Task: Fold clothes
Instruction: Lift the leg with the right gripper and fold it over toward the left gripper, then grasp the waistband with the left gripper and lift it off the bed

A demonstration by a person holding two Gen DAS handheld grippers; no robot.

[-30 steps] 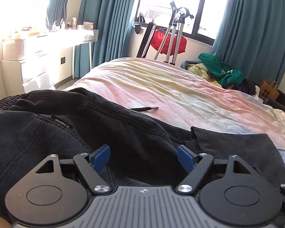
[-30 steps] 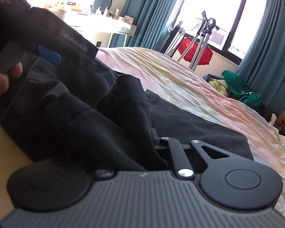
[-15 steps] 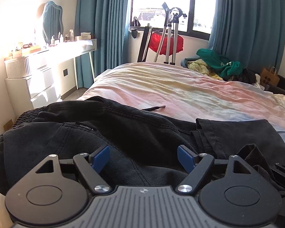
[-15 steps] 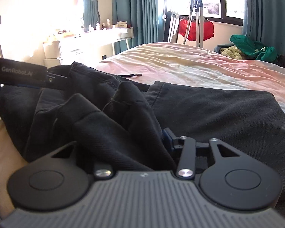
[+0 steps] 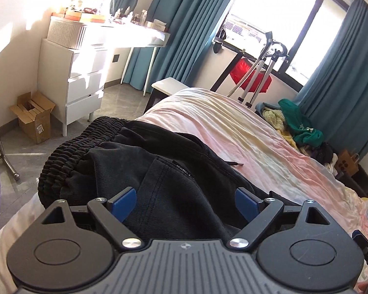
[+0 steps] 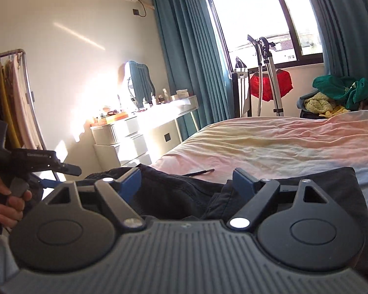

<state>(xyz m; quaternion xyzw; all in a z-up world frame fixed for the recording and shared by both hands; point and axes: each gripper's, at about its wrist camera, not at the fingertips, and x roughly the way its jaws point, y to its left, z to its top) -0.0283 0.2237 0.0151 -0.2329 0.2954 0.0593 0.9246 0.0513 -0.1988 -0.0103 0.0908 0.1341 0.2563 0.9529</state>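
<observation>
Left wrist view: your left tool [image 5: 185, 204] sat with both blue fingers spread wide, nothing between them, low over the black trousers [image 5: 159, 183]. Half a second before, the same view ran level across the bed; now it tipped toward the elastic waistband [image 5: 71, 152] at the bed's near corner, and the floor showed.

Right wrist view: your right tool [image 6: 186, 183] had let go. A second earlier it was clamped on a bunched fold of the dark cloth; now its fingers stood apart and empty, raised a little above the garment. The lifted fold was down, so I judged one fold laid and released. Whether more folds remained, the views did not settle.

Trousers lay on the pastel bed sheet [image 5: 245, 132] at its near edge, waistband left, leg fabric [image 6: 331, 186] spread right.

Counts:
- one pair of trousers
- two tools, both released
- one drawcord tip [image 5: 235, 163] on the sheet
- one heap of other clothes [image 6: 338, 93] past the bed's far side, pieces not countable
</observation>
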